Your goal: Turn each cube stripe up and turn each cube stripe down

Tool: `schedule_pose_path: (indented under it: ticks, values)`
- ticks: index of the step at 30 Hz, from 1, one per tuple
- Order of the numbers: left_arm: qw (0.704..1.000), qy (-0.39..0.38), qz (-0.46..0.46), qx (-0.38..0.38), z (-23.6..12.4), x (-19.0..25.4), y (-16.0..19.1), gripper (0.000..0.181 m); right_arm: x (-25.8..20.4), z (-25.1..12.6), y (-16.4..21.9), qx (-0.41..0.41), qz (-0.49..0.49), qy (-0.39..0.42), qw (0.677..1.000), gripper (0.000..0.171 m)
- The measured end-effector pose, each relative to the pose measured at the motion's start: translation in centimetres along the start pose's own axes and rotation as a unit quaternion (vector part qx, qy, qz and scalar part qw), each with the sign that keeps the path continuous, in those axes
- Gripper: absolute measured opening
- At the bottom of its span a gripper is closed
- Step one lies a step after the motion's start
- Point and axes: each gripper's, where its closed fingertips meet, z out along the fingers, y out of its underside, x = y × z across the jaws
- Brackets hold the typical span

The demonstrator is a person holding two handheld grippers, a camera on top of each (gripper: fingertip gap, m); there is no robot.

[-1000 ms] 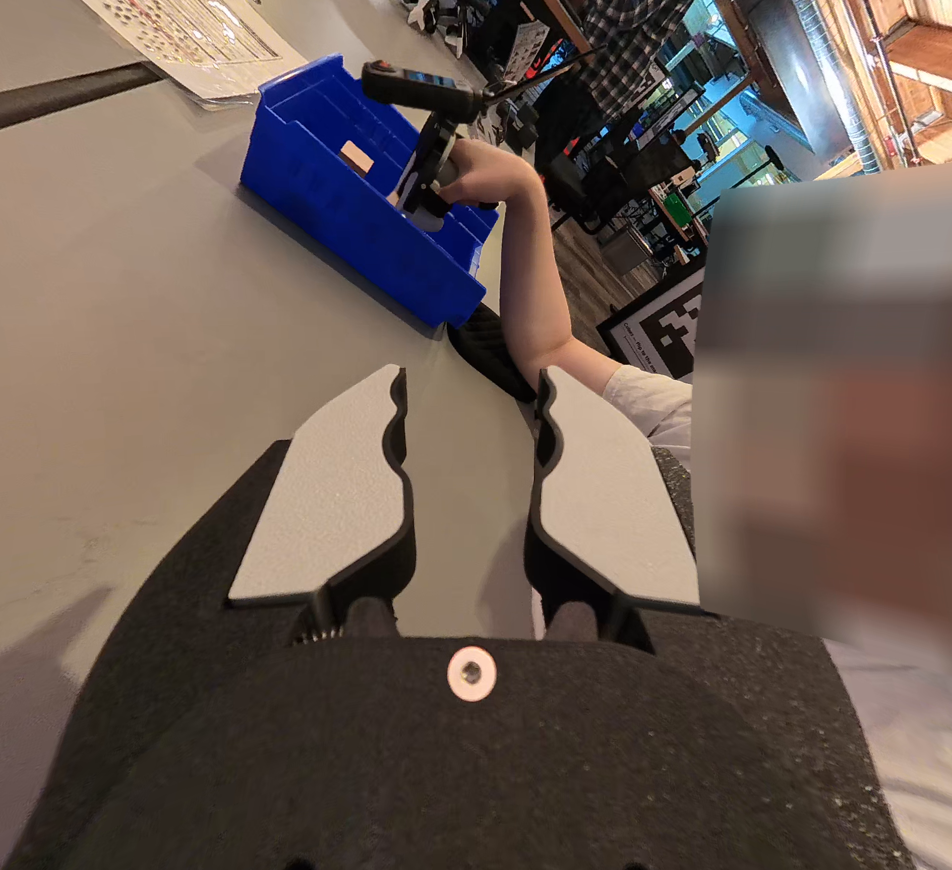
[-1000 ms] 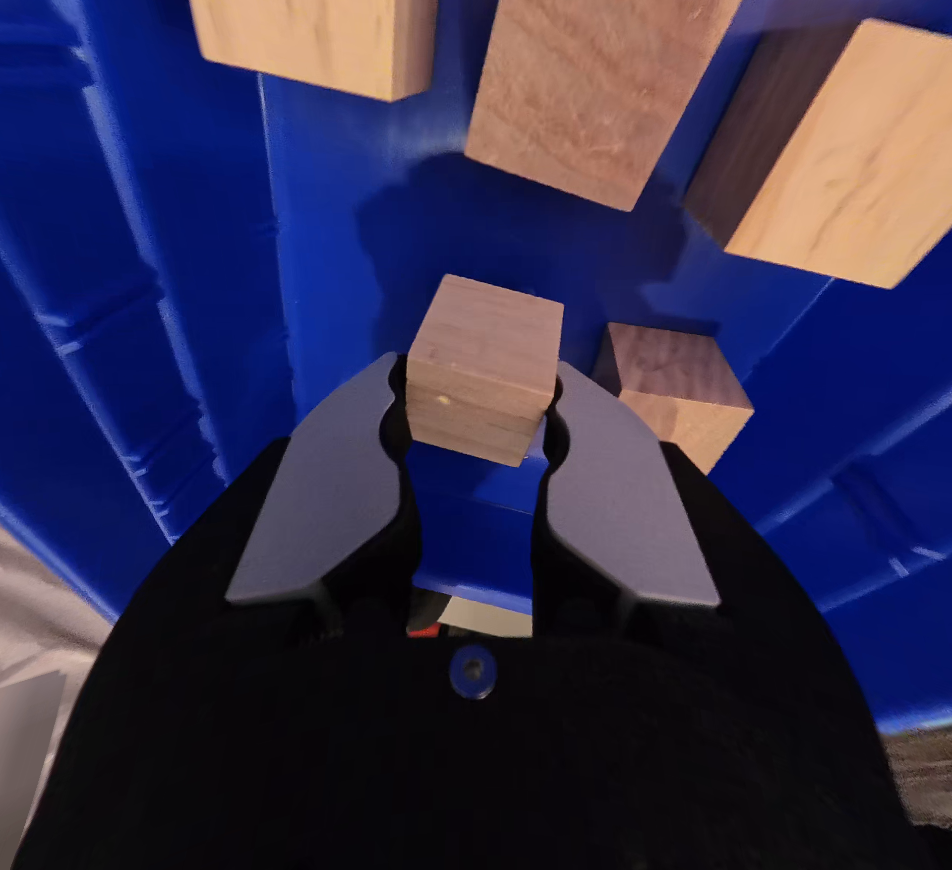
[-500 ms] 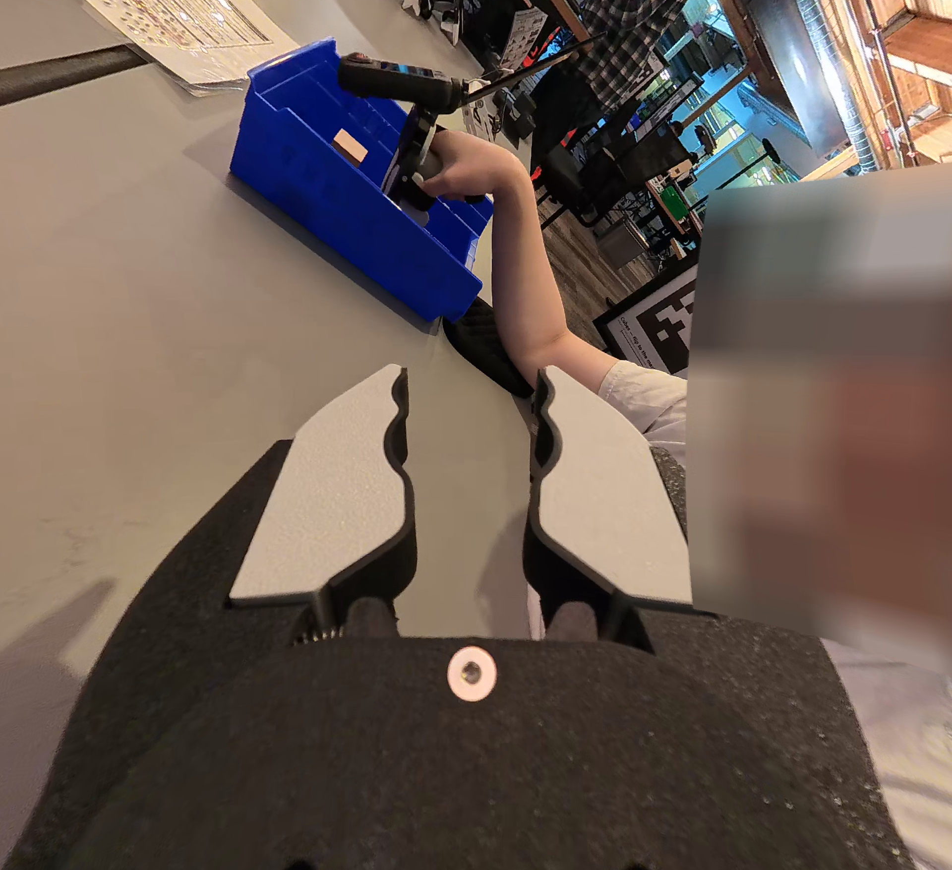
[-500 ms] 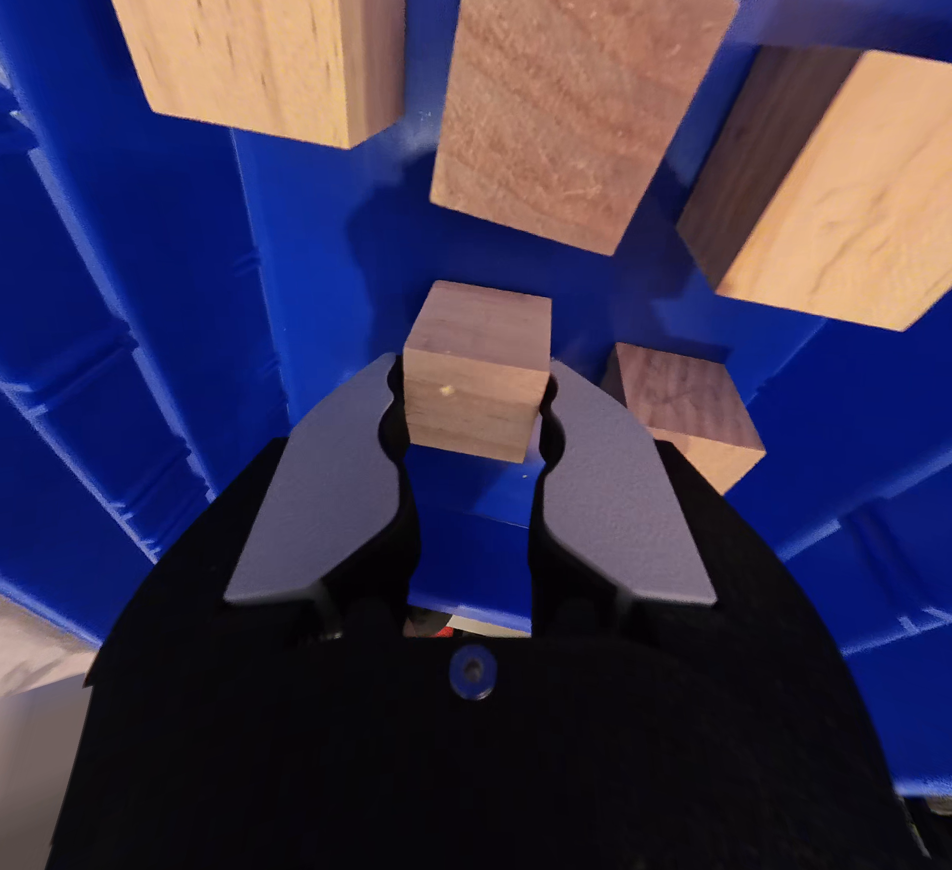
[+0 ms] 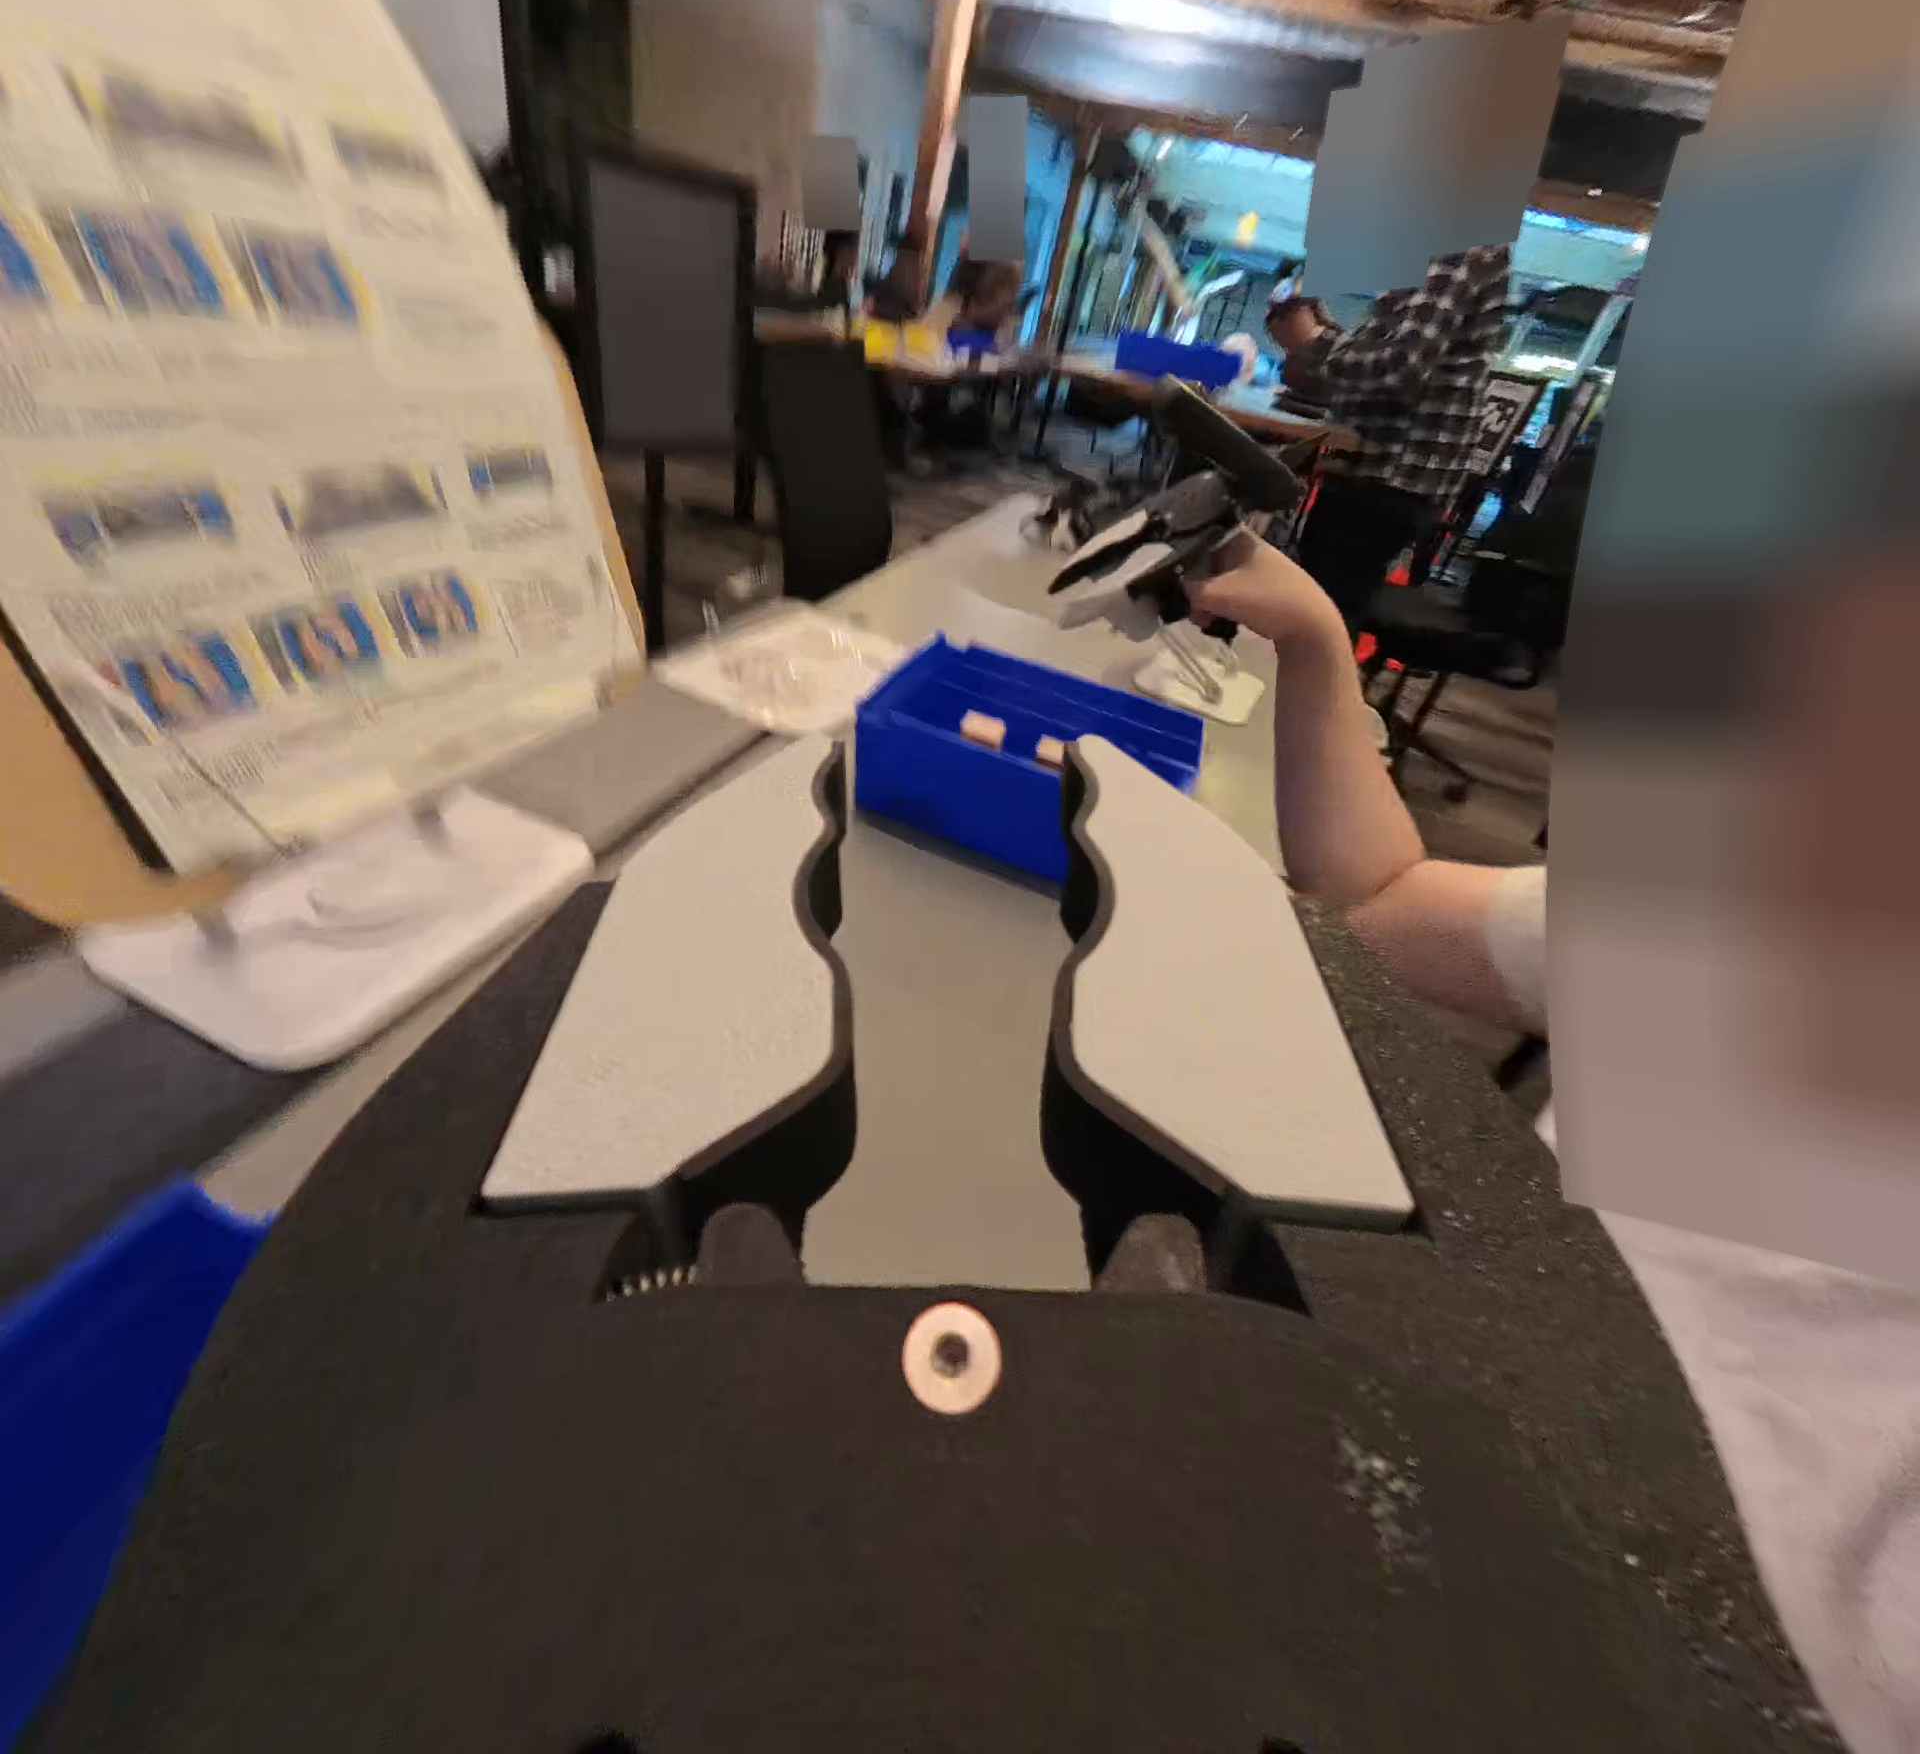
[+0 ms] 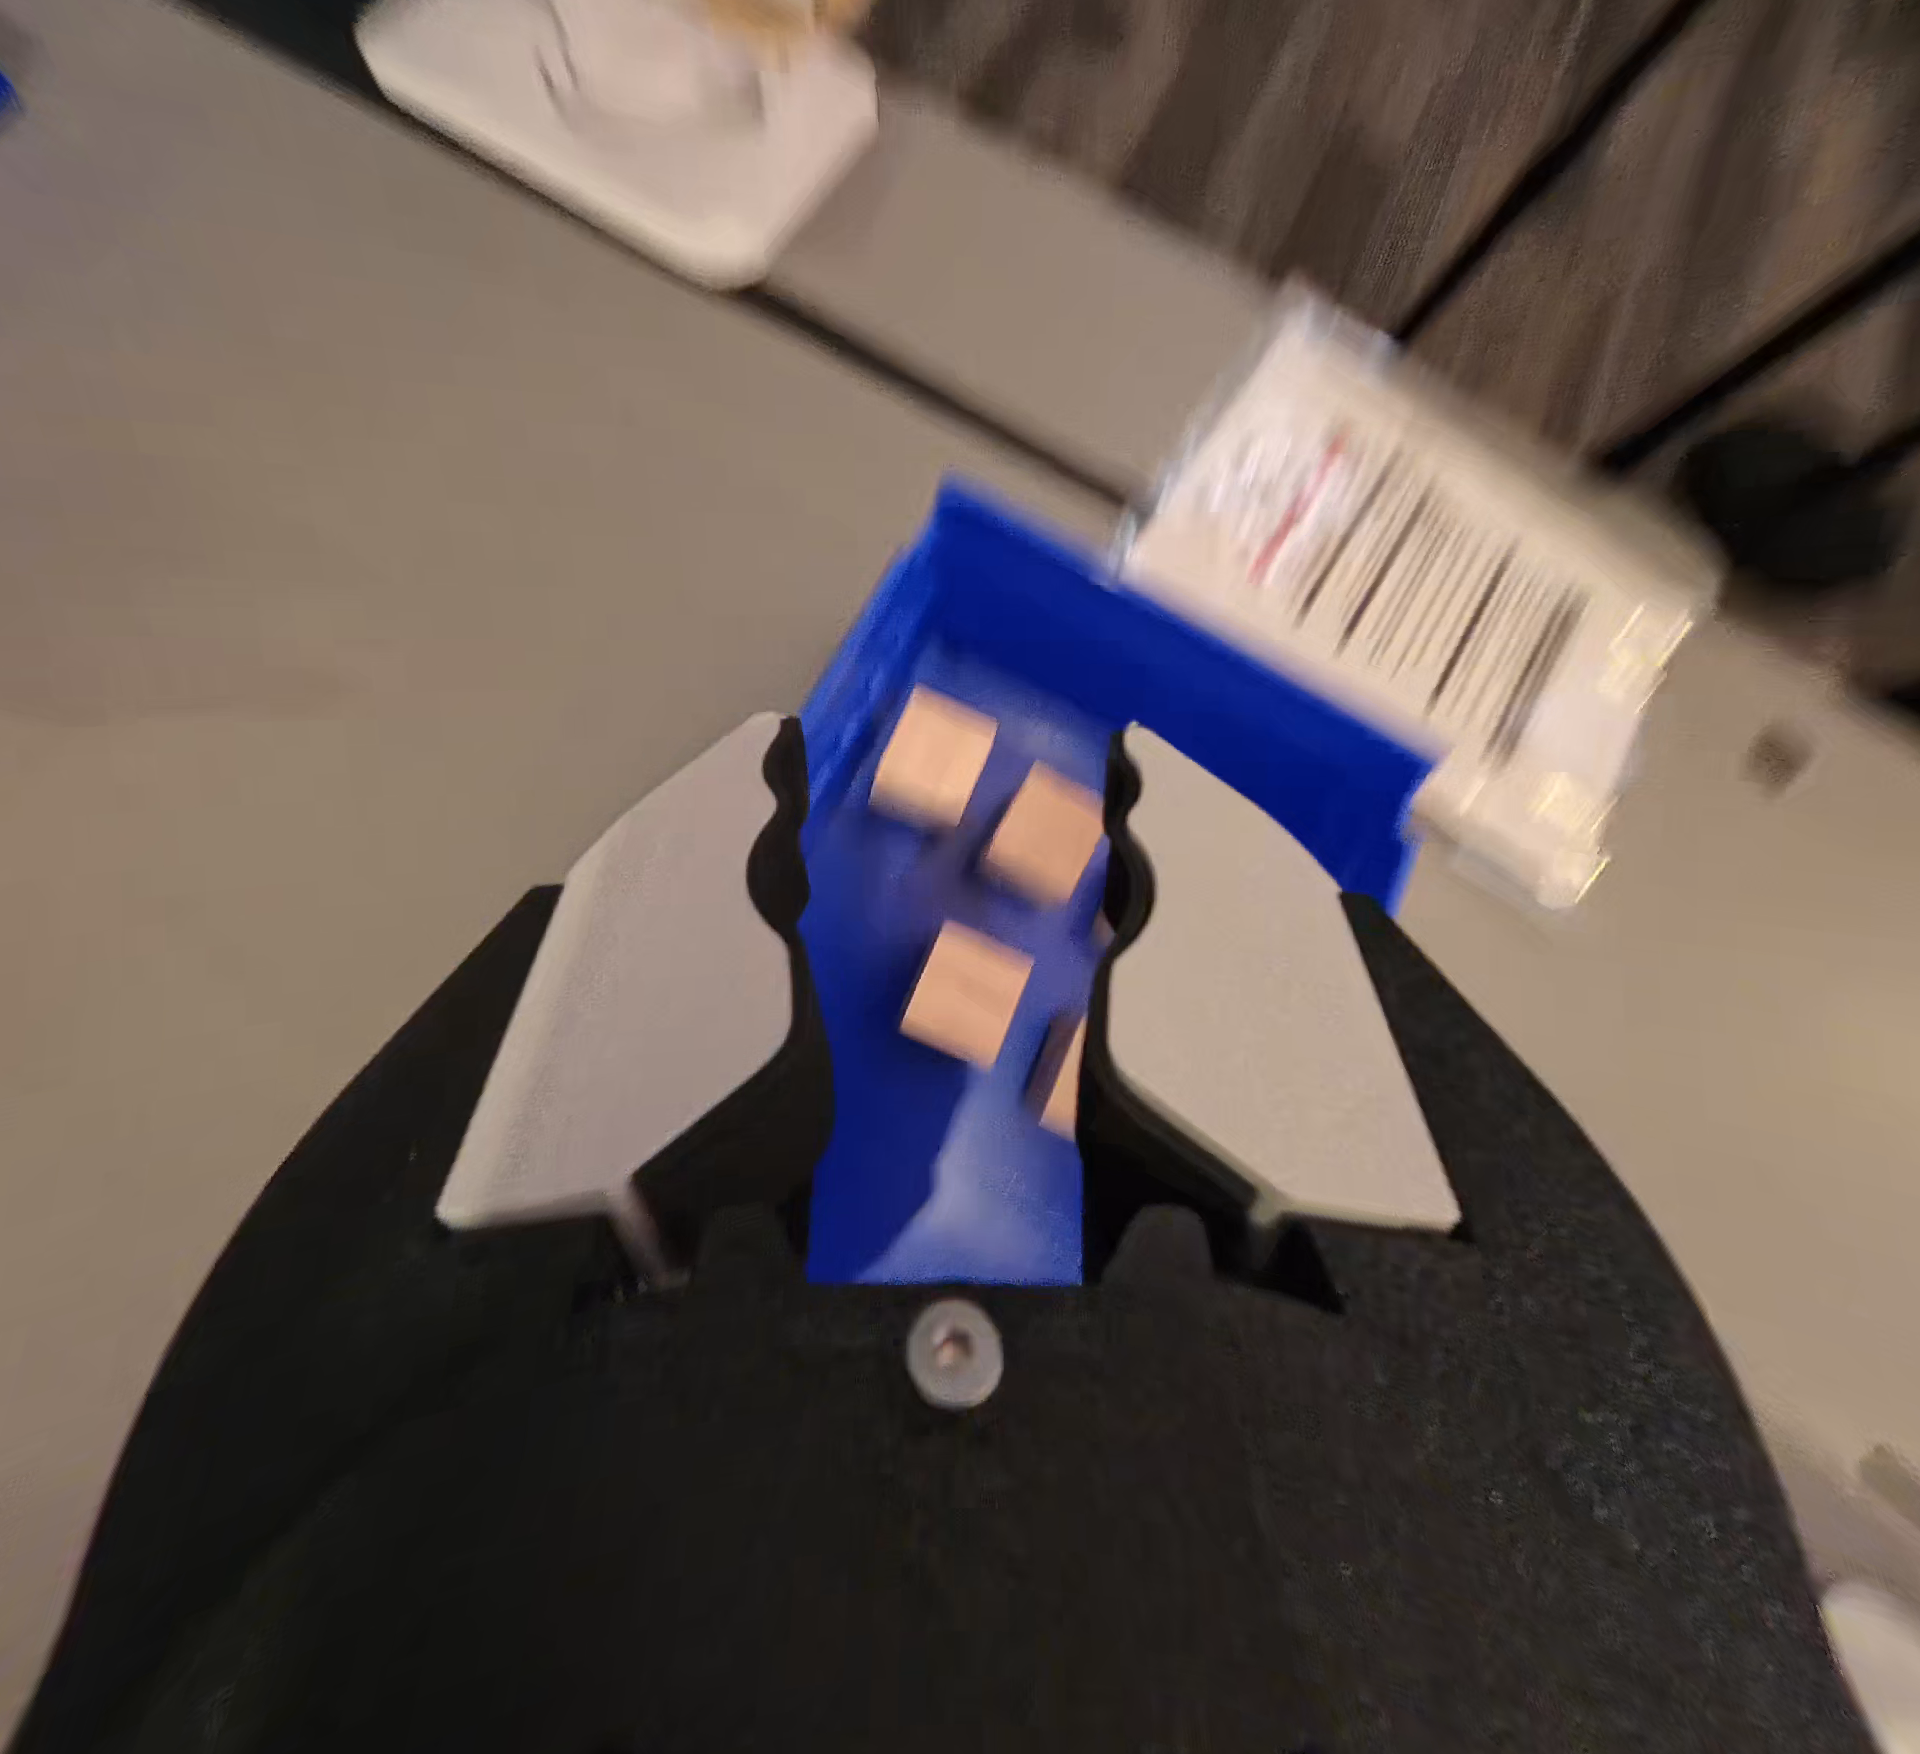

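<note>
Several wooden cubes (image 6: 966, 992) lie in the blue bin (image 6: 1143, 655) on the grey table; motion blur hides any stripes. My right gripper (image 6: 951, 748) is open and empty, well above the bin and looking down into it. In the left wrist view the right gripper (image 5: 1132, 561) is held in the air above and behind the bin (image 5: 935, 800), where two cubes (image 5: 982, 728) show. My left gripper (image 5: 951, 759) is open and empty, low over the table and pointing at the bin from some way off.
A picture board (image 5: 260, 354) on a white base (image 5: 312, 925) stands at the left. A plastic-sleeved sheet (image 6: 1403, 624) lies behind the bin. Part of a second blue bin (image 5: 83, 1392) is at the lower left. People sit at far tables.
My right gripper has let go of the cube it held inside the bin and has risen high above it. My left gripper has swung round to face the bin.
</note>
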Motion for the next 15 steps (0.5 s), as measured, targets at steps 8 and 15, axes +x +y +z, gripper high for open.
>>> schedule_pose_path:
  ticks: [8,15]
  values:
    - [0.908,-0.387,0.036,-0.152,-10.6,-13.2,6.6,0.019,-2.6,-4.2,-6.4,0.228,-0.196,0.11,0.947,0.051]
    - [0.797,-0.502,-0.083,-0.324,-13.7,-20.9,16.0,0.026,-2.7,-1.5,-5.2,0.172,-0.182,0.086,0.964,0.055]
